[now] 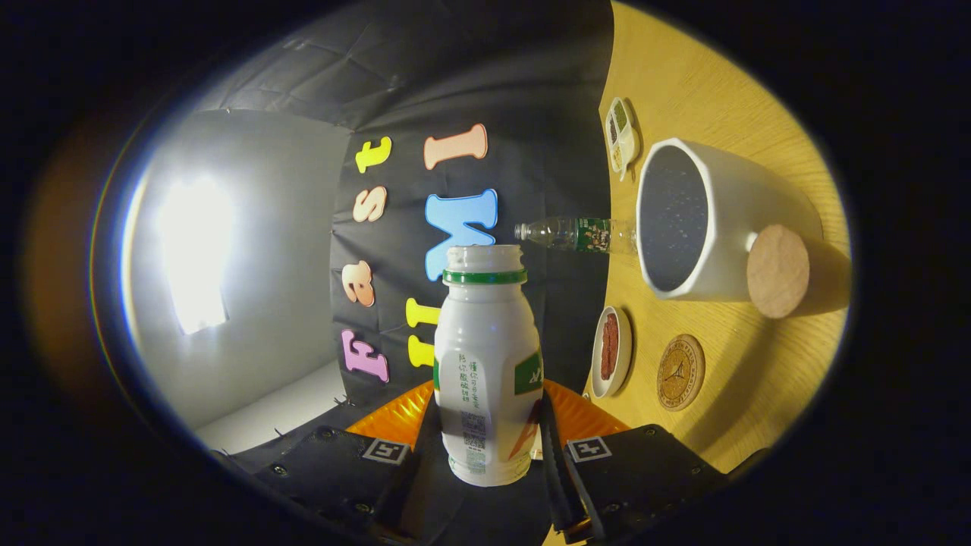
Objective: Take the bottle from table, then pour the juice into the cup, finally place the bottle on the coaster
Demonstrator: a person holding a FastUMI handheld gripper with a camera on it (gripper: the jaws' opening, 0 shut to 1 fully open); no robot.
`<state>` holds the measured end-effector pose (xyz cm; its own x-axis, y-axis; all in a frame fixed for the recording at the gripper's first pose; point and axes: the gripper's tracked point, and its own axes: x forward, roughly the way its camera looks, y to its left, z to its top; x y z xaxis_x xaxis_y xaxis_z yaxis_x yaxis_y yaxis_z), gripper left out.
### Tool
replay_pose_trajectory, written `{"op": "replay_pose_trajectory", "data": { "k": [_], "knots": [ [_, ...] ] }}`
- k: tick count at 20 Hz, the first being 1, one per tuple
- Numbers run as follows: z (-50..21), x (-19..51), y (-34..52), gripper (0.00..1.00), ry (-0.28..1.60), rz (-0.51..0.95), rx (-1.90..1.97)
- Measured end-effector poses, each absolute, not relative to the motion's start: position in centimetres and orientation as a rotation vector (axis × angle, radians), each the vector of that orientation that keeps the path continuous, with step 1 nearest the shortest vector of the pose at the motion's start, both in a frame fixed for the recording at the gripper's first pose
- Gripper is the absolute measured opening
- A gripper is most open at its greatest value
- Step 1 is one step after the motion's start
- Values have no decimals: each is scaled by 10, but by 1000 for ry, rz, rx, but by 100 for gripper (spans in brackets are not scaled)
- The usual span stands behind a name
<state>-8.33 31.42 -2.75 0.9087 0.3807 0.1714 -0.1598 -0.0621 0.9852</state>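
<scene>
A white plastic bottle (485, 364) with a green neck ring and no cap sits between my fingers, and my gripper (485, 436) is shut on its lower body. The whole view is rolled, so the wooden table (728, 83) stands upright on the right and the bottle lies roughly level above it. A large white cup (686, 220) with a dark speckled inside stands on the table beyond the bottle's mouth and off to its side. No juice shows leaving the mouth. A round brown coaster (680, 371) with an emblem lies on the table nearer me than the cup.
A round cork disc (777, 271) sits against the cup's side. A clear plastic bottle (576, 235) stands behind the cup. A small white dish (611, 353) with red contents lies beside the coaster. A divided dish (620, 136) is at the table's far end.
</scene>
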Motion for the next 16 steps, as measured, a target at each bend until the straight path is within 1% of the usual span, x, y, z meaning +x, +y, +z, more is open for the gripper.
{"op": "replay_pose_trajectory", "data": {
  "k": [16],
  "knots": [
    [-30,-89,308,61,167,411,1686]
  ]
}}
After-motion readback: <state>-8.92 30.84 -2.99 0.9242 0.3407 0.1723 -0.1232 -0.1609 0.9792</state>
